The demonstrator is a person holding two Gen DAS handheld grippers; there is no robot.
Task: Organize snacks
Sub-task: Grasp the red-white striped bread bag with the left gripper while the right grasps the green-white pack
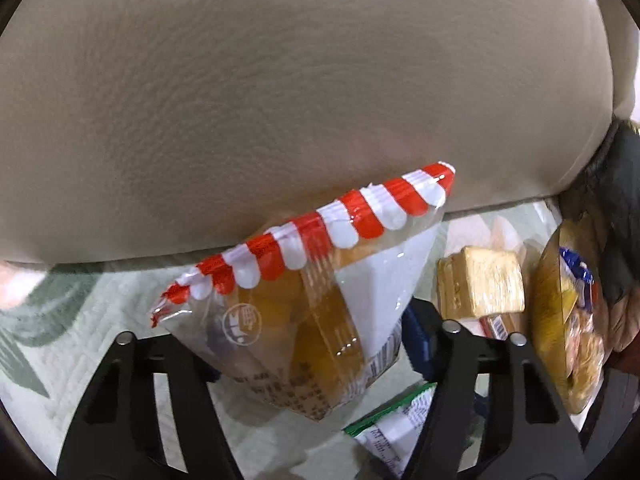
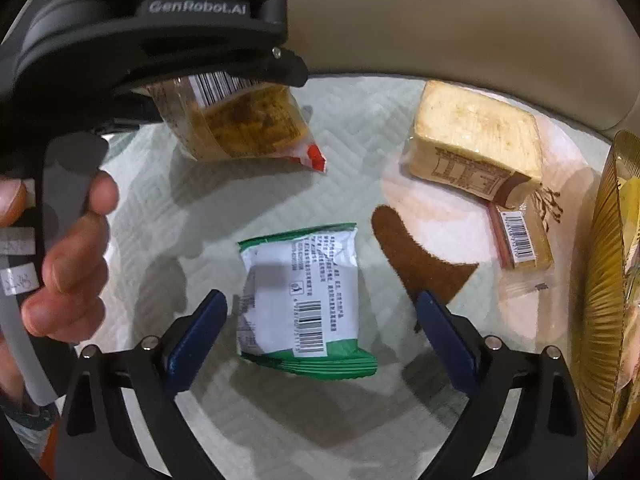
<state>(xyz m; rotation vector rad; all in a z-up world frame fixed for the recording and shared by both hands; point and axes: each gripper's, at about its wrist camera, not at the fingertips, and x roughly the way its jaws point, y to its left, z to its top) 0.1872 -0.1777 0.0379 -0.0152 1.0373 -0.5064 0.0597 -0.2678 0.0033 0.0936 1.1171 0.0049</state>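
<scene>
Item one: my left tongs (image 1: 320, 364) clamp the striped cake packet (image 1: 304, 300). Item two: my right tongs (image 2: 320, 332) stand wide around the green-edged packet (image 2: 304, 300). Next, I judge, closing on it.

The left gripper's fingertips (image 1: 224, 364) are hidden behind the red-striped packet (image 1: 304, 300) — whether the pads press it cannot be told. In the right wrist view the left gripper's body covers that packet's top. The golden bag (image 2: 612, 280) is cut off by the right edge — its print unreadable. The green-edged packet's (image 2: 300, 296) text is too small to read.
</scene>
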